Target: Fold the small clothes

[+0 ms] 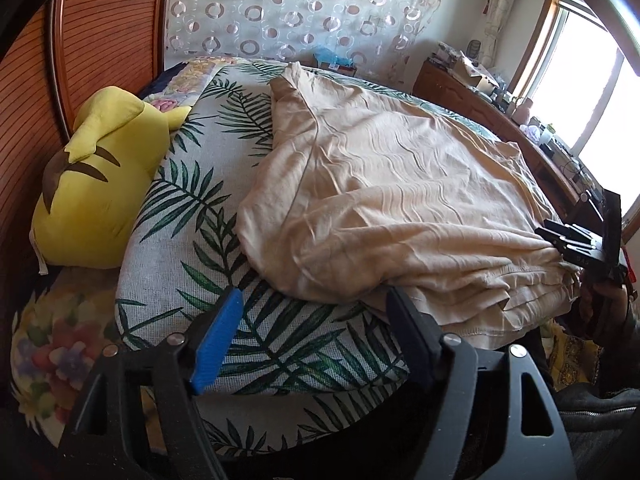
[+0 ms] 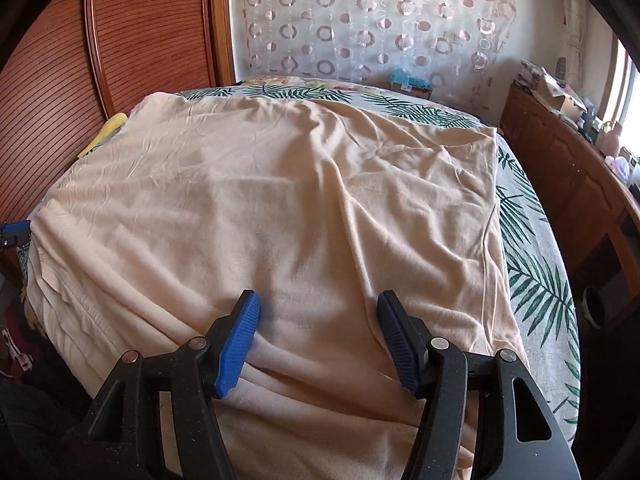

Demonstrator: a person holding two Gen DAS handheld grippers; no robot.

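The beige garment point(image 2: 280, 200) lies spread on the bed, over a bedcover with green palm leaves point(image 1: 192, 208), and it has many wrinkles. No brand or label on the cloth can be read. On the body of the right gripper point(image 1: 560, 246), in the left wrist view, there is a small white marking, but it is too small to make out.

The left gripper point(image 1: 316, 304) has its fingers point(image 1: 218, 340) wide apart and holds nothing; the near left edge of the garment lies just ahead of the tips, and between them is only the leaf bedcover. In the right wrist view the right gripper point(image 2: 318, 304) also has its fingers point(image 2: 240, 340) wide apart, with the cloth passing under and between them; whether the pads touch it I cannot tell.

To the left of the left fingers lies a yellow plush toy point(image 1: 96, 176), against the wooden headboard point(image 1: 104, 32). To the far right, a wooden cabinet point(image 2: 568, 168) carries small things; they are blurred.
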